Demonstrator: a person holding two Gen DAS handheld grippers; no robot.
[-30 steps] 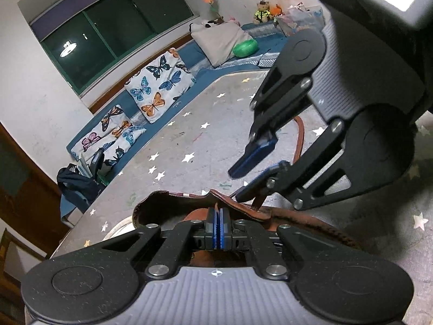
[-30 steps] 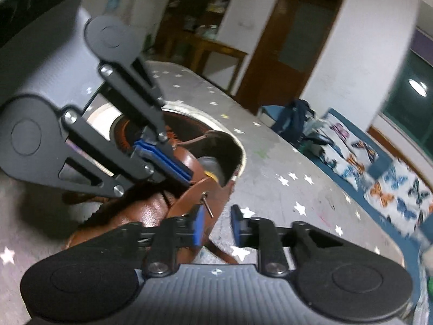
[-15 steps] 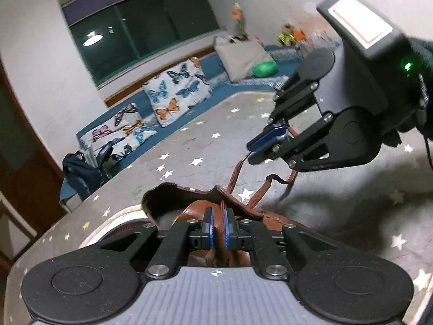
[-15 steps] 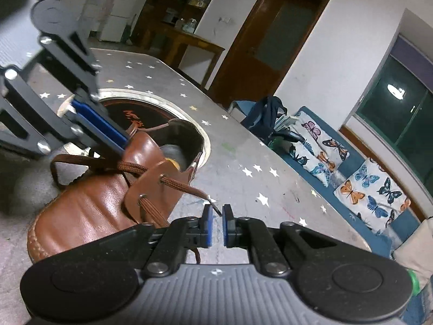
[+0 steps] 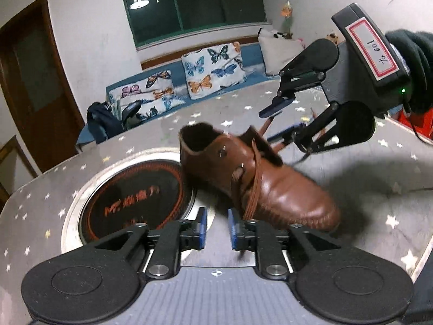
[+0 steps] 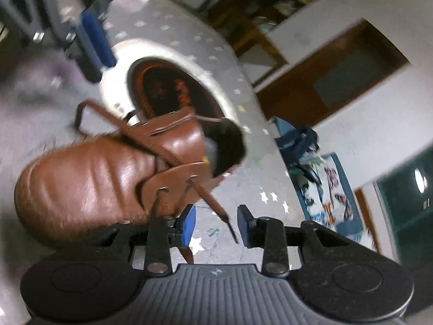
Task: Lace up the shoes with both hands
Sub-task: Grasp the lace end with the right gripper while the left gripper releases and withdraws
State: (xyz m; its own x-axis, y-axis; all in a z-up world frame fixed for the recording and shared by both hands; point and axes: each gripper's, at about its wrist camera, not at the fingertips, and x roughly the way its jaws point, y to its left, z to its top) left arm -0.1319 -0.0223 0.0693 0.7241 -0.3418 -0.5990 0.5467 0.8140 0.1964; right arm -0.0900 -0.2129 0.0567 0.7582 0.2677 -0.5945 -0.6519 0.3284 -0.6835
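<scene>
A brown leather shoe is lying on the star-patterned desk, its heel reaching over the rim of a round dark inset at the middle left of the left wrist view.

The left tool is sitting at the bottom centre of that view. Its jaws have just been opening, with bare desk between them. A strand of brown lace is trailing down just beside its right pad.

The right tool, seen at the lower middle of its own view, has also just been opening. A loose lace end is hanging in the gap, and neither pad is pressing on it.
</scene>
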